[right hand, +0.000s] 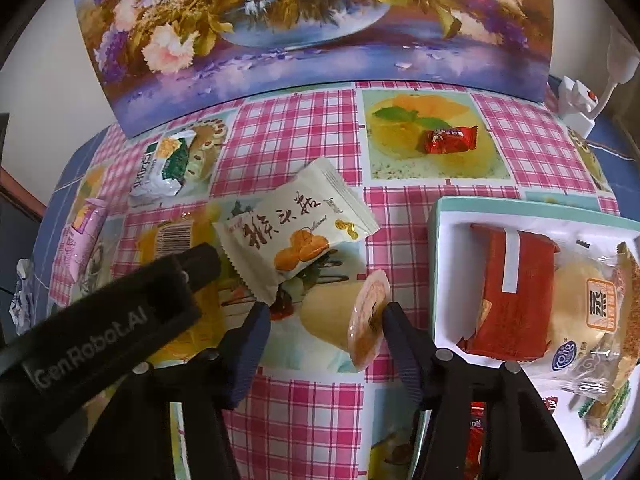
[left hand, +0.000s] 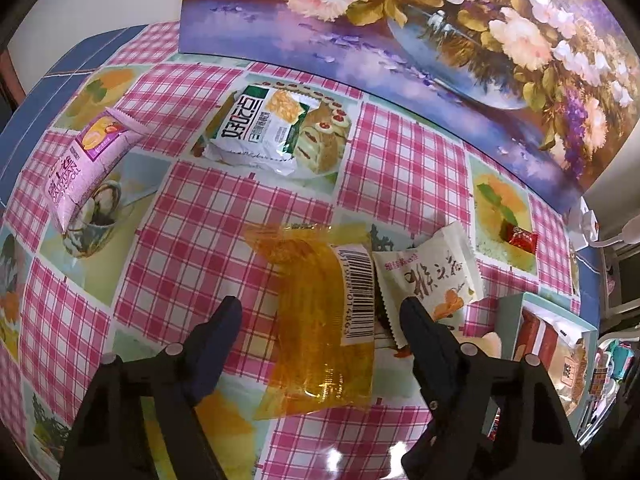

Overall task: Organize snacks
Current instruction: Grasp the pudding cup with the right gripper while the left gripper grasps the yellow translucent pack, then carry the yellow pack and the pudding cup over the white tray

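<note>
My left gripper (left hand: 320, 308) is open around a clear yellow packet (left hand: 320, 320) with a barcode label, lying on the checked tablecloth. A cream biscuit packet (left hand: 428, 276) lies just right of it, against the right finger. My right gripper (right hand: 324, 316) is open around a small jelly cup (right hand: 360, 320) lying on its side. The cream packet (right hand: 296, 228) lies just beyond it, and the left gripper's body (right hand: 120, 304) crosses at the left. The white tray (right hand: 444, 220) at the right holds a red packet (right hand: 516, 296) and a clear-wrapped bun (right hand: 584, 320).
A green-white packet (left hand: 260, 128) and a pink packet (left hand: 88, 160) lie farther left on the table. A red candy (right hand: 448, 140) lies at the back. A flower painting (right hand: 312, 32) stands along the back edge. A white plug and cable (right hand: 580, 100) sit at the far right.
</note>
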Motion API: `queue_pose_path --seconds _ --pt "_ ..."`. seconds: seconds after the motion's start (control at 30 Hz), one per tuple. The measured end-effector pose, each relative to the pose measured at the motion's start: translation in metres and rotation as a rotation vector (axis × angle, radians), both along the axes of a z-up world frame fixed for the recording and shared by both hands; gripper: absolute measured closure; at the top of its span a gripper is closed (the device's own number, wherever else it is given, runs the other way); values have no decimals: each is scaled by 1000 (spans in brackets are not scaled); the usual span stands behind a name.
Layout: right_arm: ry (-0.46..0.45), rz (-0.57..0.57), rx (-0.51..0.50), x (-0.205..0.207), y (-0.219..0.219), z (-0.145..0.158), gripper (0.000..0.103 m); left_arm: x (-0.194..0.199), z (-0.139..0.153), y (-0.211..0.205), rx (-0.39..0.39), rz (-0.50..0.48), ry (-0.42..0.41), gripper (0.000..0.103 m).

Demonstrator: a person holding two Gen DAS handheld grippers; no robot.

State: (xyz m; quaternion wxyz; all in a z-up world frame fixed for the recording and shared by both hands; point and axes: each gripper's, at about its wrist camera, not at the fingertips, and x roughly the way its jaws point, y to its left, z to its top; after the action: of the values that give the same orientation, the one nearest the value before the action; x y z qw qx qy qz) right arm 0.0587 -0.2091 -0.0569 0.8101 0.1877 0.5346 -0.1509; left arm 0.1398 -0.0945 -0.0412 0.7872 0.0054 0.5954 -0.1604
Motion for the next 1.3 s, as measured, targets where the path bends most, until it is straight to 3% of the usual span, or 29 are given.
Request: queue_pose_path --seconds 0.27,0.37,0.6,0.67,1.3 --pt "0 -10 -21 2 0 -3 46 4 -8 9 11 34 19 29" --pt "1 -21 -34 2 -1 -4 53 4 -10 10 14 39 23 29" --pt "-4 -35 -35 2 -3 -3 55 3 -11 11 8 44 31 56" --pt "-5 -38 -30 1 -4 -2 55 2 -9 11 6 44 29 58" --pt "-73 -34 -7 -2 -7 23 63 -2 38 14 -28 40 -76 60"
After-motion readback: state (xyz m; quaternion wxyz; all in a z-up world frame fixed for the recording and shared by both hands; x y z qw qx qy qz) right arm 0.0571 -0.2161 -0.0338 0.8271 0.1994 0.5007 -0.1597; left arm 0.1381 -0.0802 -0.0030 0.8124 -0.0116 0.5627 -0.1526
